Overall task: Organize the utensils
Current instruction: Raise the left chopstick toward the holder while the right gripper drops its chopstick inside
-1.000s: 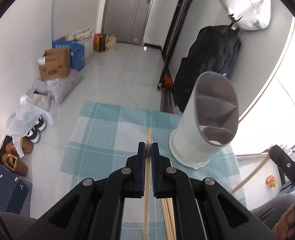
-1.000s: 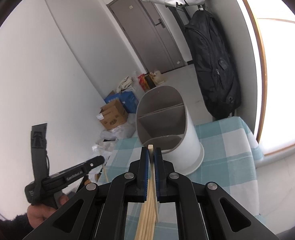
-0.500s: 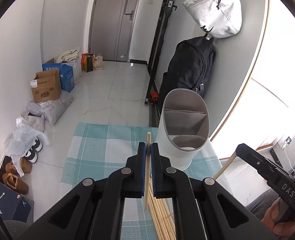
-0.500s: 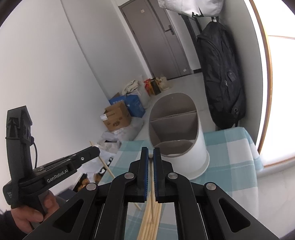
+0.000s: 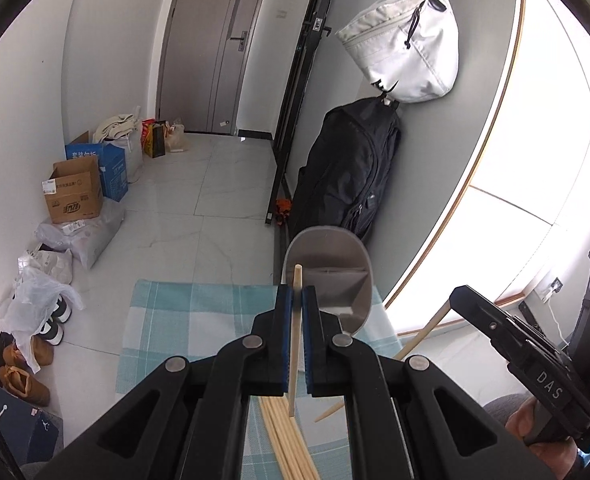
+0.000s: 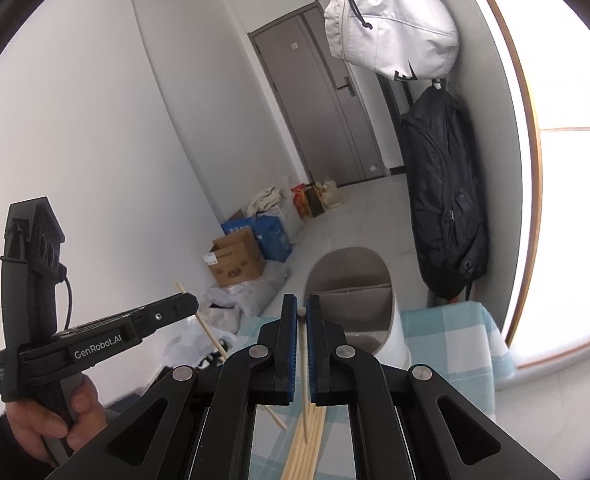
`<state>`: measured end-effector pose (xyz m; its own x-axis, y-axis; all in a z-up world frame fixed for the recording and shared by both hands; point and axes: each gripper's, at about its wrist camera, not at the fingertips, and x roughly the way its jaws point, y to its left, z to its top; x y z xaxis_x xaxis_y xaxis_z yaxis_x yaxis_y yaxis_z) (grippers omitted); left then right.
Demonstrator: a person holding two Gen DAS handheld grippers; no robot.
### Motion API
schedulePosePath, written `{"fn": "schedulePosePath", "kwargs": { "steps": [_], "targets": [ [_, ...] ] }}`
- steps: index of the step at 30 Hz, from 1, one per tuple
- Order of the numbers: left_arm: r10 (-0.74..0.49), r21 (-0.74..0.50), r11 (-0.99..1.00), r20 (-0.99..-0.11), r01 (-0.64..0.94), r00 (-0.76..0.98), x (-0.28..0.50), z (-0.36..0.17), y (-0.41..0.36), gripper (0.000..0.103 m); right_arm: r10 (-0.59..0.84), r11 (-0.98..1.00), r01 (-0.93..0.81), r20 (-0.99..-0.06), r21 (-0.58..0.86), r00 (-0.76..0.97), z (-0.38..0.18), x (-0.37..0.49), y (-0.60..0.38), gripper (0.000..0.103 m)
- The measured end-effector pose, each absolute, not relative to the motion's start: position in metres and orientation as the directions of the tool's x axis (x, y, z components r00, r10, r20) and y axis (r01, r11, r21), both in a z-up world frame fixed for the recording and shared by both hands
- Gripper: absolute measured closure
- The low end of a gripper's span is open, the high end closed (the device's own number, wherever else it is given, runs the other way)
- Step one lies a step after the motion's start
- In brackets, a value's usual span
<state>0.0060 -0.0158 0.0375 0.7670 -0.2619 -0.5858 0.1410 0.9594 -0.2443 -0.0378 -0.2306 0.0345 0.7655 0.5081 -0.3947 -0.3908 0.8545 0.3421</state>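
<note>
My left gripper (image 5: 297,294) is shut on one wooden chopstick (image 5: 295,340), lifted off the teal checked tablecloth (image 5: 175,312). Its upper end pokes up in front of the grey-and-white utensil holder (image 5: 327,272), which has divided compartments. A pile of chopsticks (image 5: 291,448) lies on the cloth below. My right gripper (image 6: 302,302) is shut on another chopstick (image 6: 304,364), held above the same pile (image 6: 307,448), with the holder (image 6: 351,280) just beyond. Each view shows the other gripper (image 5: 461,294) (image 6: 191,303) from the side, gripping its stick in a hand.
A black backpack (image 5: 347,168) and a white bag (image 5: 403,52) hang on the wall behind the holder. Cardboard boxes (image 5: 75,192), plastic bags and shoes (image 5: 27,376) sit on the floor at the left. A bright window (image 5: 535,160) is on the right.
Both grippers have risen, each carrying its chopstick up off the pile. The holder now sits lower in both views and the cameras look more level.
</note>
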Motion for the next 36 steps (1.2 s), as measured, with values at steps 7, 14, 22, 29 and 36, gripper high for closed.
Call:
{"fn": "schedulePosePath", "kwargs": {
  "steps": [7,14,22,29,36],
  "targets": [
    [-0.304,-0.263,0.947,-0.547,0.185,0.780,0.022,0.080,-0.025,0.102,0.506,0.856,-0.402,-0.361,0.326,0.783,0.086,-0.019,-0.243,0.099],
    [-0.322,-0.263,0.941,-0.489,0.215,0.811,0.048,0.117,-0.033,0.102,0.484,0.867,-0.396,-0.326,0.302,0.812,0.123,0.007,-0.246,0.099],
    [-0.336,-0.272,0.935,-0.483,0.226,0.809,0.085,0.121,-0.035,0.102,0.457,0.883,-0.383,-0.317,0.271,0.831,0.141,0.057,-0.242,0.099],
    [-0.325,-0.281,0.939,-0.523,0.200,0.788,0.114,0.084,-0.030,0.102,0.439,0.898,-0.397,-0.366,0.189,0.820,0.123,0.093,-0.220,0.099],
    [-0.345,-0.333,0.927,-0.583,0.171,0.735,0.131,0.044,-0.017,0.102,0.462,0.883,-0.442,-0.456,0.157,0.761,0.084,0.112,-0.194,0.099]
  ]
}}
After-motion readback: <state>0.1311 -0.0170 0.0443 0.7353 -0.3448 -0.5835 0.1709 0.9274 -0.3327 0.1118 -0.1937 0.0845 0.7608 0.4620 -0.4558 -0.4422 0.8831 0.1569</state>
